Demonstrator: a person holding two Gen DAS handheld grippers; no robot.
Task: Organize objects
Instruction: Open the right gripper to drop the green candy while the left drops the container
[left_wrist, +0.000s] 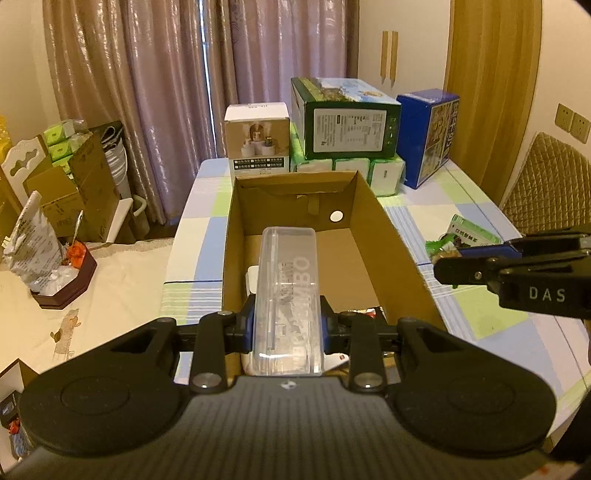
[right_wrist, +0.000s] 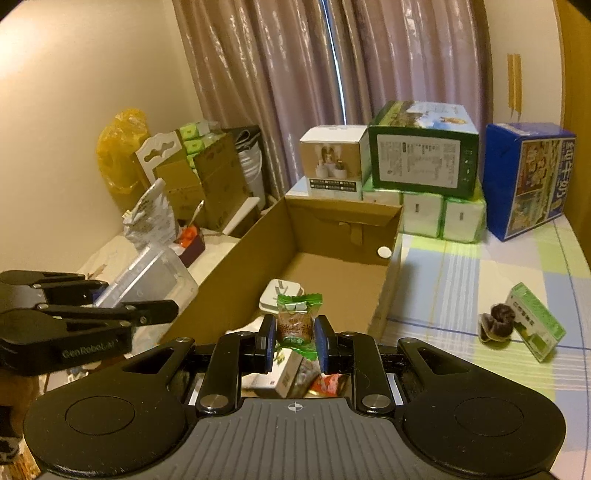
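Cardboard box (left_wrist: 373, 236) sits open on the checked desk (left_wrist: 436, 218), w/ both tools over its near end. Left tool (left_wrist: 287, 328) is clamped on a clear plastic case (left_wrist: 287, 280), long axis pointing fwd, held above the box interior; grey lettering on its top face. Right tool (right_wrist: 294, 341) is clamped on a candy (right_wrist: 294, 323) in a green-ended wrapper, upright btwn the blue pads (right_wrist: 320, 341), also above the box. Inside the box, near end: white plug adapter (right_wrist: 275, 293), small white carton (right_wrist: 286, 374), red wrapper (right_wrist: 328, 384), packed close together. Far end of box floor is bare.

On the desk right of the box: green-white packet (right_wrist: 537, 321) w/ a dark wrapped sweet (right_wrist: 496, 321) touching its left side. Behind the box: white box (right_wrist: 332, 160), green box (right_wrist: 424, 147) on tissue packs (right_wrist: 443, 218), blue box (right_wrist: 528, 177) at right.
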